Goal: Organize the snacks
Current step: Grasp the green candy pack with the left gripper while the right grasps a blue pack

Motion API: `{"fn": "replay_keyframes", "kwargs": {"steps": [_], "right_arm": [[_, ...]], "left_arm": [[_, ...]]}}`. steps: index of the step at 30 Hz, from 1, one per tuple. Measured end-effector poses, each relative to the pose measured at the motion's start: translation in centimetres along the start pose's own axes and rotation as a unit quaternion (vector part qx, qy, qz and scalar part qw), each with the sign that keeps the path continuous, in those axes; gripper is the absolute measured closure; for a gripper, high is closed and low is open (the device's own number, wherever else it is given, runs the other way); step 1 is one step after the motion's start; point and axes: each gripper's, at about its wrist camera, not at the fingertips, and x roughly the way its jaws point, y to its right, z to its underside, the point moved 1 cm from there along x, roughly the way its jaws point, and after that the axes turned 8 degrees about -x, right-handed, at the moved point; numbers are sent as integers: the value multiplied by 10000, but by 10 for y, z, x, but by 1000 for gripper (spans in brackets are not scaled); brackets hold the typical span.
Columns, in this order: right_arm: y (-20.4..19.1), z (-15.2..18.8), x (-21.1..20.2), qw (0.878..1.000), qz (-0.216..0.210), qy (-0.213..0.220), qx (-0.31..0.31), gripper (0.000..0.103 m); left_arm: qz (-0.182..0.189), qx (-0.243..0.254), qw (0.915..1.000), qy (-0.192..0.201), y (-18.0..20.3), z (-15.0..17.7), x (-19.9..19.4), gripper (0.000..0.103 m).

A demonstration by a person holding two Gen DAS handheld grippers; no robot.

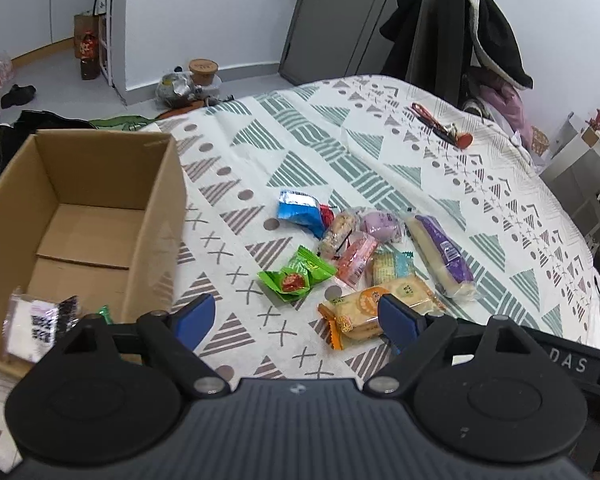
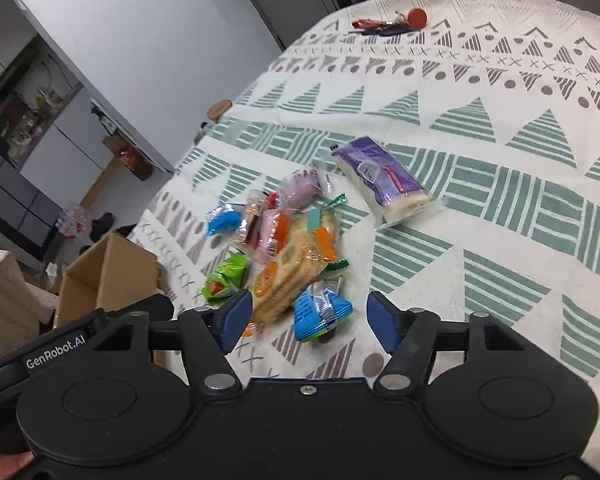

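A brown cardboard box (image 1: 80, 216) stands open at the left of the patterned tablecloth (image 1: 300, 148). In its near corner lie a white-and-black packet (image 1: 36, 324), blurred, and a bit of a green wrapper (image 1: 106, 314). My left gripper (image 1: 296, 316) is open beside the box, empty, short of the snack pile: a green packet (image 1: 296, 276), an orange cracker packet (image 1: 355, 312), a blue packet (image 1: 300, 210) and a long purple-and-white packet (image 1: 439, 256). My right gripper (image 2: 308, 320) is open too; another blue packet (image 2: 319, 312) lies between its fingers, unclamped. The box (image 2: 108, 276) shows at the left.
A bunch of keys with a red tag (image 1: 439, 124) lies at the far side of the table. Dark coats (image 1: 479, 28) hang behind the table. The right gripper's body (image 1: 571, 364) shows at the left view's lower right. Bags and shoes lie on the floor (image 1: 60, 68) beyond the box.
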Motion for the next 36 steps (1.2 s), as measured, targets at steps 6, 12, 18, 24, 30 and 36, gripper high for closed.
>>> {"fn": "replay_keyframes", "kwargs": {"steps": [6, 12, 18, 24, 30, 36], "right_arm": [[0, -4, 22, 9997, 114, -188, -140, 43], [9, -4, 42, 9990, 82, -428, -20, 52], [10, -2, 57, 9979, 27, -642, -96, 67], [21, -3, 52, 9985, 210, -508, 84, 75], [35, -5, 43, 9977, 484, -299, 357, 76], [39, -5, 42, 9974, 500, -294, 437, 76]], "left_arm": [[3, 7, 9999, -146, 2, -3, 25, 16], [-28, -30, 9997, -255, 3, -6, 45, 16], [-79, -9, 9993, -352, 6, -7, 61, 16], [-186, 41, 9992, -346, 8, -8, 73, 16], [-262, 100, 9991, -316, 13, -9, 85, 16], [-331, 195, 9988, -301, 20, -9, 96, 16]]}}
